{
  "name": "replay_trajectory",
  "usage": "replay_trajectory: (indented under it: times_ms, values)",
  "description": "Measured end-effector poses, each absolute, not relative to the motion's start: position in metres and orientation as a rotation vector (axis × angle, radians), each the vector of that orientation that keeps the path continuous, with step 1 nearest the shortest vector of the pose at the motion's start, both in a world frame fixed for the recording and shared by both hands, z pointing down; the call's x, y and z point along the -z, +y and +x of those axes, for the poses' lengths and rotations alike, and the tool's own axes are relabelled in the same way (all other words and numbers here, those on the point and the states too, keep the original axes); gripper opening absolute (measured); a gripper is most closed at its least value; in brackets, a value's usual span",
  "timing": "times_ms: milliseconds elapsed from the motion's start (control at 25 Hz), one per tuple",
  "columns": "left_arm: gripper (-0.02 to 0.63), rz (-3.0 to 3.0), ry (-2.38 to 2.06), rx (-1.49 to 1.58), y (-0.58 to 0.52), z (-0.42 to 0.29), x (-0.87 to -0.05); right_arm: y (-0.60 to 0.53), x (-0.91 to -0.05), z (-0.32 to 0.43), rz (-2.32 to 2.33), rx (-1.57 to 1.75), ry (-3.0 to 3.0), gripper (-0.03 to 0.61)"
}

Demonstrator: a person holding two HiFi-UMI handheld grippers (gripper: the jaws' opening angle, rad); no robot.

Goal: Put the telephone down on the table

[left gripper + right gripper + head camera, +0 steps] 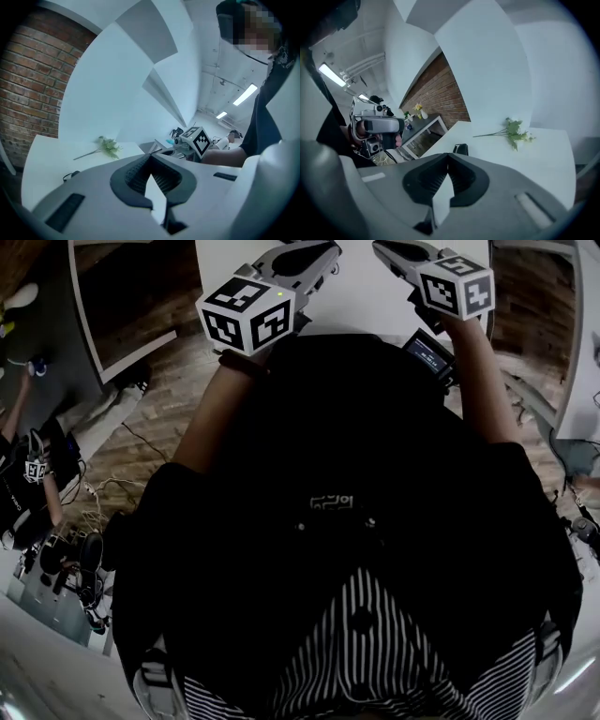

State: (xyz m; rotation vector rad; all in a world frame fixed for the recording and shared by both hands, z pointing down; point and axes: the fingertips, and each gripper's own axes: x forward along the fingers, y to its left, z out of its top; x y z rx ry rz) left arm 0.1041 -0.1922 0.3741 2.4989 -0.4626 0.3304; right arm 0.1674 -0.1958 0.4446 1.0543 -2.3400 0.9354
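White tabletop [366, 296] across the top of the head view, beyond a black shirt. Left gripper [319, 251] and right gripper [389, 249] side by side above its near edge, marker cubes [246, 315] turned upward, tips angled in toward each other. No telephone to be made out here.

From the left gripper view: jaws pressed together tip to tip, nothing between the pads, clenched on air. Beyond them, a green sprig [108, 148] lying flat on the table. Nearer the table's edge, apart from the sprig, probably the telephone [70, 176]: a small dark thing, half hidden behind the gripper's grey body, too small to name with certainty.

From the right gripper view: jaws likewise closed and empty. Just past the tips, a dark blocky shape on the white top, left of the sprig and clear of the gripper. Likely the same telephone, resting on the table, touched by nothing.

Judged step: set-down seemingly complete, neither tool holding anything. Next move, on that reading: only a clean pull-back from the table, without knocking the dark thing or sweeping the sprig. Failing that reading, a search for the telephone first.
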Motion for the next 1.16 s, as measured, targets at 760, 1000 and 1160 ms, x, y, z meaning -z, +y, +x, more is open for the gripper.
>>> replay_trajectory:
  times_ms: [760, 1000, 1160]
  values:
    - [0.002, 2.6, -0.46, -0.301, -0.19, 0.114, -0.364, -0.174, -0.364, 0.15, 1.177, -0.708, -2.569, 0.002]
    - [0.002, 2.606, -0.479, -0.311, -0.187, 0.108, -0.358, -0.171, -0.357, 0.149, 1.163, -0.69, -2.589, 0.002]
    - [0.002, 2.61, -0.48, -0.31, -0.183, 0.107, -0.357, -0.166, -0.358, 0.148, 1.155, -0.679, -2.585, 0.002]
